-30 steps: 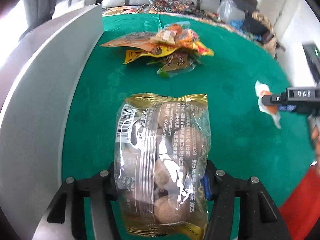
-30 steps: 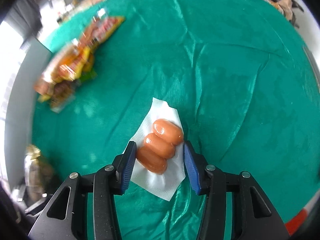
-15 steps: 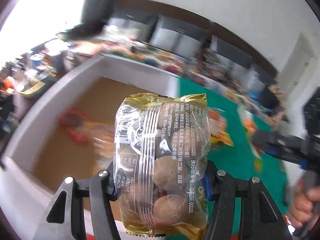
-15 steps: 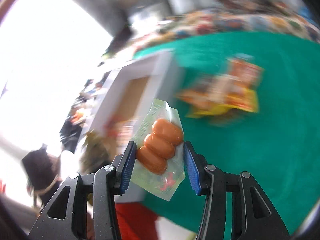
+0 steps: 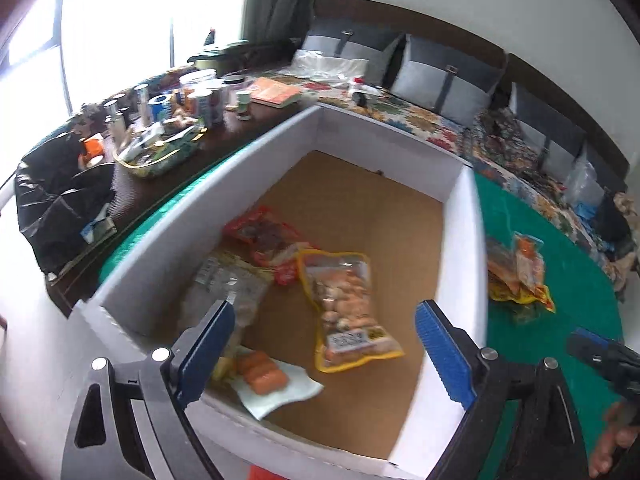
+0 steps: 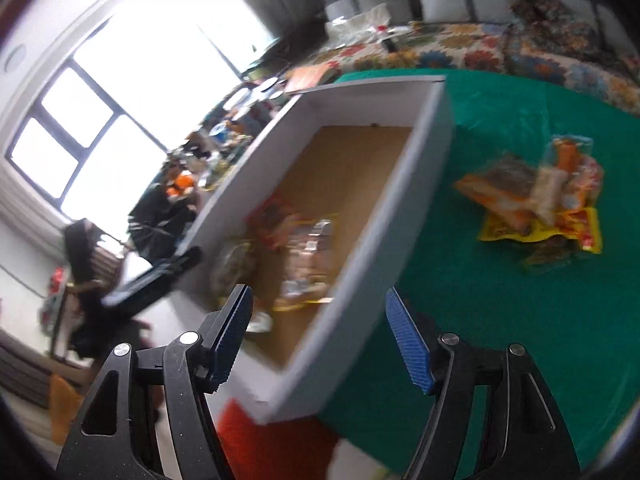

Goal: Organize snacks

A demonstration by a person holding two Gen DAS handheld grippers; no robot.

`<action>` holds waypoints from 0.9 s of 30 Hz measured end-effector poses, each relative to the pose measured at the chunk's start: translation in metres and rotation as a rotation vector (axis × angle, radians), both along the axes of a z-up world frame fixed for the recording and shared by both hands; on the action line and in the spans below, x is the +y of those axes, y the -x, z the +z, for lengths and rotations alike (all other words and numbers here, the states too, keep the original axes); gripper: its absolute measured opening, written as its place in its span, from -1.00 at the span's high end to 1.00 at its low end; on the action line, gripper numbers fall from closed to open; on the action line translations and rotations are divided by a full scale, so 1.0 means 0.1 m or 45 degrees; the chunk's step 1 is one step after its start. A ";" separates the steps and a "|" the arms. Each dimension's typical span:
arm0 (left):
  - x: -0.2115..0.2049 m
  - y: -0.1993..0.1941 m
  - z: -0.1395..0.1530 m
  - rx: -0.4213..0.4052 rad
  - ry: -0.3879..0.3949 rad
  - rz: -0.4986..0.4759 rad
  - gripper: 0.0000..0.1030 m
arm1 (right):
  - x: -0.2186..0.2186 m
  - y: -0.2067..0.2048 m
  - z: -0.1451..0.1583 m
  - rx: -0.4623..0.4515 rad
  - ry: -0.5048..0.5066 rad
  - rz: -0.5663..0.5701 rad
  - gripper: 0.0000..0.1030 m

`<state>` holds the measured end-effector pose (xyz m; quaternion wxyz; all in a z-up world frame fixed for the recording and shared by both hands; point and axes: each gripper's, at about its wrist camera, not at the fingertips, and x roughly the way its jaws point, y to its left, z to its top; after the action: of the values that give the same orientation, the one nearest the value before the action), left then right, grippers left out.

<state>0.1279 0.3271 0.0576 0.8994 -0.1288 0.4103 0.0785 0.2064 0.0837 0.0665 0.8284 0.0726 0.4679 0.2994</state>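
My left gripper (image 5: 324, 312) hangs over the white box (image 5: 460, 248), its jaws opening and nothing between them. Below it, on the box's brown floor, lie the gold nut bag (image 5: 228, 292), blurred, and the sausage pack (image 5: 264, 372) at the near wall. A red packet (image 5: 260, 236) and a yellow-edged packet (image 5: 344, 304) lie there too. My right gripper (image 6: 319, 294) is above the box's near right wall (image 6: 400, 184), its jaws also opening and holding nothing. A pile of snack packets (image 6: 540, 204) lies on the green cloth (image 6: 500, 320) to the right of the box.
The right gripper's tip (image 5: 600, 356) and a hand (image 5: 612, 440) show at the left view's right edge. A dark side table with cans and jars (image 5: 180, 108) stands left of the box. A bench with cushions (image 5: 440, 84) runs behind. A black bag (image 5: 60, 200) sits at the left.
Both grippers carried their packs from the green cloth up over the box, then opened. The nut bag and the sausage pack have dropped into the box.
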 end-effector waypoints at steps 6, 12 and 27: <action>-1.34 0.01 0.11 -0.081 0.129 -0.386 -1.00 | -1.52 -0.01 -1.08 -0.155 0.609 -0.404 -0.42; -2.44 -0.17 -0.60 0.121 0.186 -0.567 -0.99 | -2.44 0.12 -1.51 -0.203 0.733 -0.620 -0.43; -3.00 -0.95 -1.49 0.171 -0.206 -0.586 -1.00 | -2.81 0.14 -1.64 -0.140 0.533 -0.717 -0.79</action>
<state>0.2225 0.0275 -0.0913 0.8718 0.0459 0.4799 -0.0872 0.1921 -0.1973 -0.0977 0.8992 0.0111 0.4356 -0.0399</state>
